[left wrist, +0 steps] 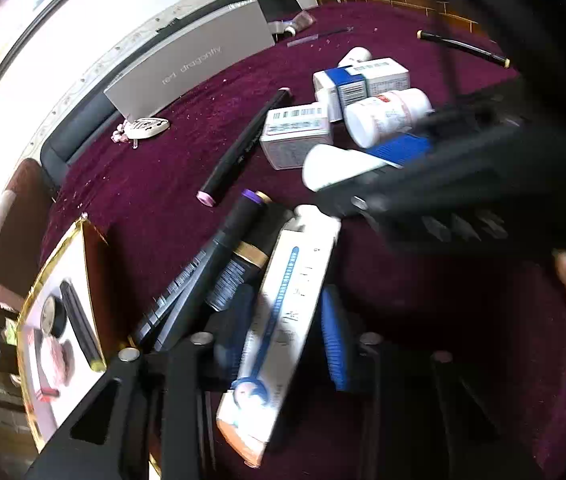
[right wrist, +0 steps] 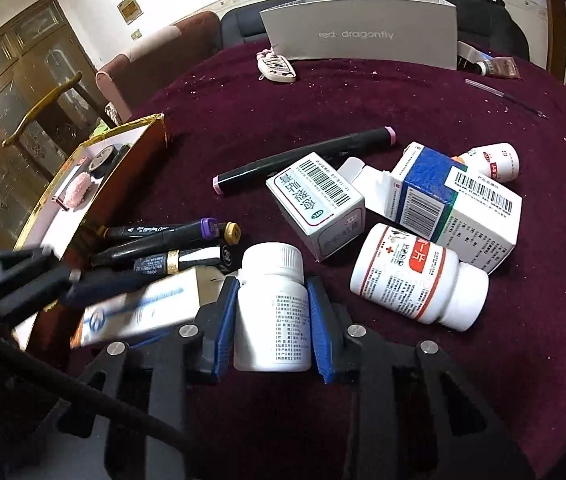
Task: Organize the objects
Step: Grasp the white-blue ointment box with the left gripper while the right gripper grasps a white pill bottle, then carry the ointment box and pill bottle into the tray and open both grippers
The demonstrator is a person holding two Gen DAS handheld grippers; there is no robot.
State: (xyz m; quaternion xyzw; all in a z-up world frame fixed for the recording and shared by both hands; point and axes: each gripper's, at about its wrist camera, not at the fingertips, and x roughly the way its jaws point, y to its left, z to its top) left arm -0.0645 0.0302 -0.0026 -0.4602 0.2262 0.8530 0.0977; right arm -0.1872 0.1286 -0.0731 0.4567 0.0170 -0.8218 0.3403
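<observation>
Your right gripper (right wrist: 272, 316) clamps a white pill bottle (right wrist: 273, 308) upright between its blue pads, on the maroon tablecloth (right wrist: 523, 320). Your left gripper (left wrist: 283, 340) pinches a long white carton (left wrist: 283, 320) beside the markers (left wrist: 219, 252) at the gold-rimmed tray (left wrist: 83, 240). Beyond lie medicine boxes (right wrist: 319, 204) and another bottle (right wrist: 419, 276)

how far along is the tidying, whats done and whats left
Early. Done: the gold-rimmed box holds only a few small items. In hand: the left claw grips a long white carton; the right claw grips a white pill bottle. Left: three medicine boxes, two more bottles, the pink-capped marker and the pens beside the box lie loose on the maroon cloth.
</observation>
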